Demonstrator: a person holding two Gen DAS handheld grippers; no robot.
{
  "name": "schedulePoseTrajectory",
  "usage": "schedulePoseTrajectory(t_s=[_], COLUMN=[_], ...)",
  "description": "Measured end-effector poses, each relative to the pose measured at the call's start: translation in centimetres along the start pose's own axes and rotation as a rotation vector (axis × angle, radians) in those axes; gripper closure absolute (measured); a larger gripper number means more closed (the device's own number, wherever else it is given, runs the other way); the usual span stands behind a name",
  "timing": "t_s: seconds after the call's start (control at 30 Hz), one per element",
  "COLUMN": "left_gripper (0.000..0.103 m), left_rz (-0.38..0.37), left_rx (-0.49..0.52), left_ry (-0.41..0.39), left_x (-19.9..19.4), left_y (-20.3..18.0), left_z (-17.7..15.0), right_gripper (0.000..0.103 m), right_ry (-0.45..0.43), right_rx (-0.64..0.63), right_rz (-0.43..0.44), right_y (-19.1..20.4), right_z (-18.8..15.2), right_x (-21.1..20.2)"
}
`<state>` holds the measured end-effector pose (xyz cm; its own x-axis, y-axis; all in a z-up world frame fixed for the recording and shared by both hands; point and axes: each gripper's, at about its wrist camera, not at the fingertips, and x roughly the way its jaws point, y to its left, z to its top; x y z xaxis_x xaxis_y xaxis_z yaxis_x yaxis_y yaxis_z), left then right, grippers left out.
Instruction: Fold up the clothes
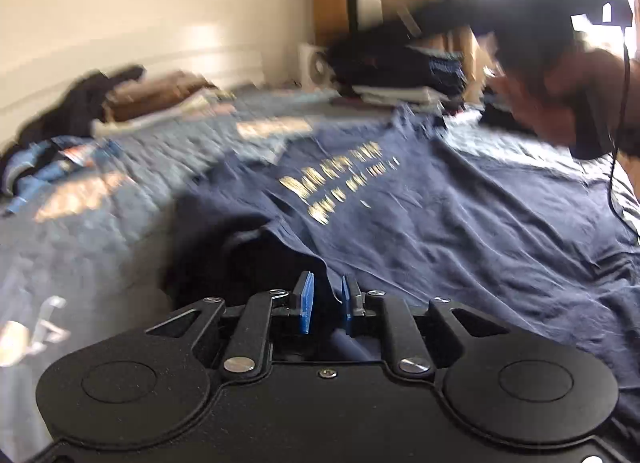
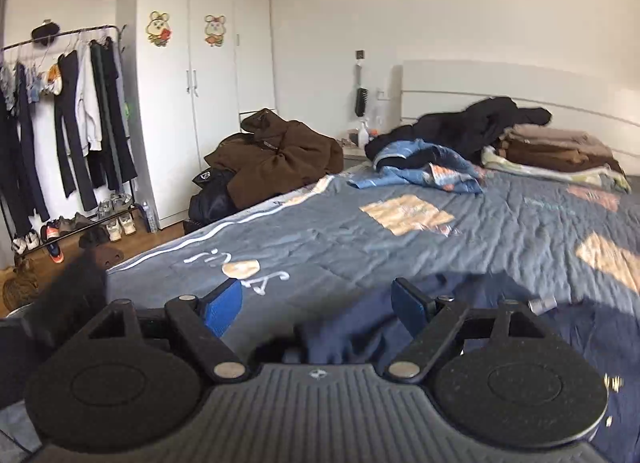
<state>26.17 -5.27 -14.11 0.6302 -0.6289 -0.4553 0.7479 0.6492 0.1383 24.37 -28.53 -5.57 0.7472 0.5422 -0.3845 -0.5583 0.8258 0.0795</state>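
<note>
A navy T-shirt (image 1: pixel 420 215) with gold print lies spread flat on the blue quilted bed (image 1: pixel 100 231). My left gripper (image 1: pixel 327 297) is at the shirt's near edge. Its blue pads (image 1: pixel 305 299) stand close together with a fold of the navy fabric pinched between them. In the right wrist view my right gripper (image 2: pixel 316 305) is open wide, its pads (image 2: pixel 224 307) far apart, hovering over a bunched part of the navy T-shirt (image 2: pixel 360 327). A person's arm (image 1: pixel 560 103) in a dark sleeve reaches over the shirt's far right side. The left wrist view is motion-blurred.
A stack of folded clothes (image 1: pixel 400 75) sits at the bed's far end. Loose dark and blue garments (image 2: pixel 440 151) and folded blankets (image 2: pixel 560 151) lie by the headboard. Beside the bed are a brown jacket pile (image 2: pixel 280 151), a white wardrobe (image 2: pixel 200 83) and a clothes rack (image 2: pixel 60 123).
</note>
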Motion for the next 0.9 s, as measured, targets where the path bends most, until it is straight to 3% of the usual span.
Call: schedulePoseTrajectory(t_s=[0.07,0.13,0.23,0.33,0.4,0.47,0.5,0.53,0.7,0.9], left_gripper=[0.087,0.087,0.084,0.061,0.058,0.062,0.08,0.092,0.095,0.1], left_rz=[0.13,0.194,0.196,0.173,0.169,0.155,0.155,0.155,0.26,0.492], left_rx=[0.06,0.13,0.207,0.238,0.235,0.177,0.15,0.124,0.064,-0.208], left_ry=[0.015,0.058,0.138,0.179,0.18,0.162,0.172,0.185,0.153,-0.005], left_x=[-0.2,1.2,4.4,6.5,7.1,7.4,7.7,8.1,6.0,0.7], left_y=[1.6,2.7,3.4,3.4,3.5,4.2,4.6,4.9,8.4,17.1], left_z=[0.1,0.1,-0.1,-0.5,-0.8,-0.9,-0.8,-0.8,-0.3,0.3], right_gripper=[0.022,0.022,0.022,0.022,0.022,0.022,0.022,0.022,0.022,0.022], right_ry=[0.002,0.008,0.021,0.033,0.037,0.04,0.041,0.043,0.041,0.026], right_rx=[0.074,0.153,0.219,0.231,0.236,0.242,0.245,0.249,0.274,0.321], right_rz=[-0.011,-0.016,-0.027,-0.015,-0.009,-0.005,-0.004,-0.002,-0.006,-0.013], right_y=[-1.1,-2.1,-2.8,-2.7,-2.7,-2.7,-2.7,-2.7,-3.2,-4.1], right_z=[-1.4,-2.8,-4.4,-5.2,-5.6,-5.9,-6.1,-6.2,-6.8,-7.3], right_x=[-0.9,-1.5,-1.8,-1.8,-1.9,-2.1,-2.2,-2.3,-2.8,-3.2])
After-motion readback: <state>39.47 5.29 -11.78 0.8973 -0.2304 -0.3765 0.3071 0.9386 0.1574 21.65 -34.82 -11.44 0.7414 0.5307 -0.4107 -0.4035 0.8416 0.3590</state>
